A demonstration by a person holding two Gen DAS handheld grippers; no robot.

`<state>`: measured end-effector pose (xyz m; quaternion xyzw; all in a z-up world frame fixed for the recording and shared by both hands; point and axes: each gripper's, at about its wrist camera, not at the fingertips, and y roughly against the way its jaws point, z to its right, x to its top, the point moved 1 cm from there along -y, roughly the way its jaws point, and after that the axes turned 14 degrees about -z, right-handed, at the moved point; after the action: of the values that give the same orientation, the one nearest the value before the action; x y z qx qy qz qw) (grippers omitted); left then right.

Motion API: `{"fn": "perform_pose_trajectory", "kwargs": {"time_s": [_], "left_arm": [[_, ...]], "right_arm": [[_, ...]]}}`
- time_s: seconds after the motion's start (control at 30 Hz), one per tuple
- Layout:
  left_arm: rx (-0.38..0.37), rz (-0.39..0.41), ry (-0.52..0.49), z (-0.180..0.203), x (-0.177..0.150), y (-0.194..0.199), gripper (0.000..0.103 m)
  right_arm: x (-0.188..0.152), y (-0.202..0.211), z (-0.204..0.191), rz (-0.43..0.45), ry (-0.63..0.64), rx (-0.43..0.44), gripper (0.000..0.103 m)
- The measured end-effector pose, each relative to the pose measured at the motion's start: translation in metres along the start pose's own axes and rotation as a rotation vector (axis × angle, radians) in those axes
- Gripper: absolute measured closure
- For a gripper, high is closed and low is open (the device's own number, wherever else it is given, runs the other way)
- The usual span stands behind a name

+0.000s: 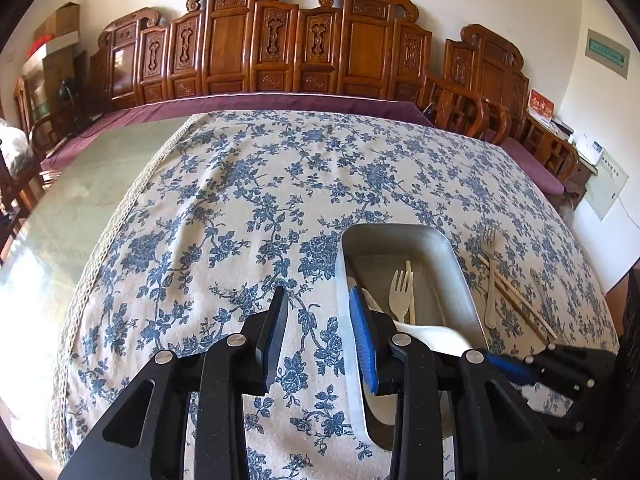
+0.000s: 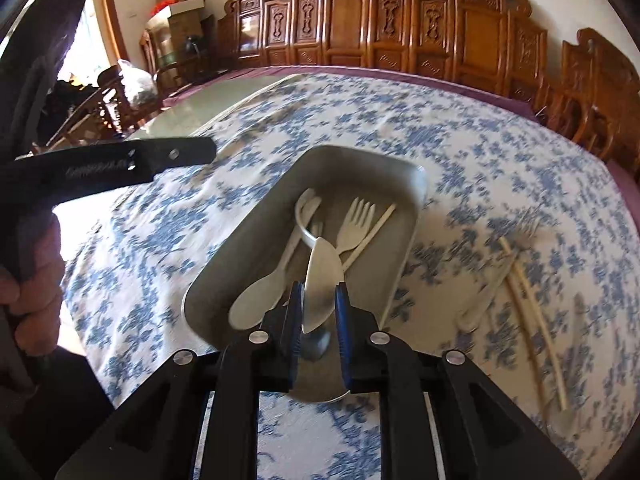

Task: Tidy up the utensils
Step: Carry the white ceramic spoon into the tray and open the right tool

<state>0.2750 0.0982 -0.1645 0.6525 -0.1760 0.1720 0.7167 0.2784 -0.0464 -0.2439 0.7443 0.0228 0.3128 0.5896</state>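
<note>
A grey metal tray (image 2: 414, 184) sits on the floral tablecloth; it also shows in the left wrist view (image 1: 452, 256). In it lie a cream fork (image 2: 354, 220), a cream spoon (image 2: 256, 304) and a chopstick (image 2: 374, 230). My right gripper (image 2: 318, 296) is shut on a white spoon (image 2: 322, 276) and holds it over the tray's near end. My left gripper (image 1: 320, 300) is open and empty, just left of the tray's left rim. On the cloth right of the tray lie a fork (image 1: 489, 272), chopsticks (image 1: 516, 296) and another utensil (image 1: 540, 284).
Carved wooden chairs (image 1: 280, 44) line the far side of the table. Bare table surface (image 1: 80, 184) lies left of the cloth. A hand (image 2: 28, 276) holds the left gripper's handle at the left of the right wrist view.
</note>
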Motion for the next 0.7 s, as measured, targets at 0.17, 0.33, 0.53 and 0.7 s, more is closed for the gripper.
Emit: {"fn": "perform_pose_trajectory", "kwargs": {"time_s": [0.17,0.33,0.53,0.7], "left_arm": [[0.0,-0.002,-0.004,0.001,0.0,-0.001,0.073],[-0.005,-0.001,-0.007,0.004,0.0,-0.001,0.073],[-0.02,-0.001,-0.021,0.016,0.0,-0.004,0.072],[-0.034,-0.003,-0.046,0.032,0.0,-0.006,0.072]], "right_arm": [[-0.004,0.004,-0.006,0.015,0.028,0.033,0.082],[-0.007,0.02,0.004,0.051,0.019,0.03,0.082],[-0.013,0.044,0.034,0.099,0.002,-0.037,0.082],[-0.023,0.057,0.076,0.115,-0.026,-0.119,0.082]]}}
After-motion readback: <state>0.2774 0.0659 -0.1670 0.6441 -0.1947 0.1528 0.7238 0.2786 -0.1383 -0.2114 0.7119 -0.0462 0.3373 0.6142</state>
